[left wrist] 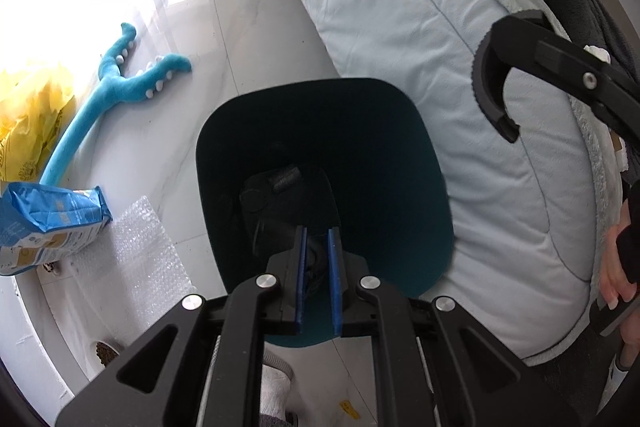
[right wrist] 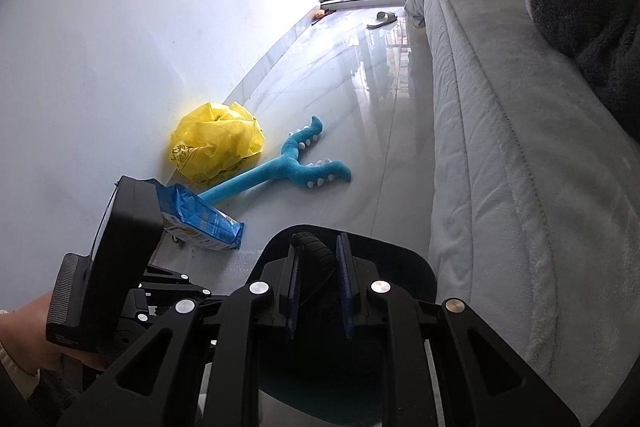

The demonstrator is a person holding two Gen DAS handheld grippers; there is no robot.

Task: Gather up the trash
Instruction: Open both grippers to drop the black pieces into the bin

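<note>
A dark teal bin [left wrist: 400, 187] stands on the floor beside the bed, with black items [left wrist: 280, 203] lying in its bottom. My left gripper [left wrist: 318, 231] hangs over the bin mouth, pointing down, pads nearly together; dark material shows in the slit, and I cannot tell if it is gripped. My right gripper [right wrist: 320, 243] is shut on a black ribbed curved piece [right wrist: 316, 255] just above the bin rim [right wrist: 400, 255]. In the left wrist view a black toothed hook [left wrist: 486, 83] reaches in from the right. On the floor lie a blue packet [left wrist: 48, 219], bubble wrap [left wrist: 136, 251] and a crumpled yellow bag [right wrist: 216, 147].
A bed with a pale quilt [right wrist: 500, 147] runs along the right, a dark blanket [right wrist: 580, 7] on top. A teal plush toy [right wrist: 280, 171] lies on the glossy floor by the white wall. A slipper [right wrist: 382, 19] sits near the glass door. A socked foot [left wrist: 276, 387] stands below the bin.
</note>
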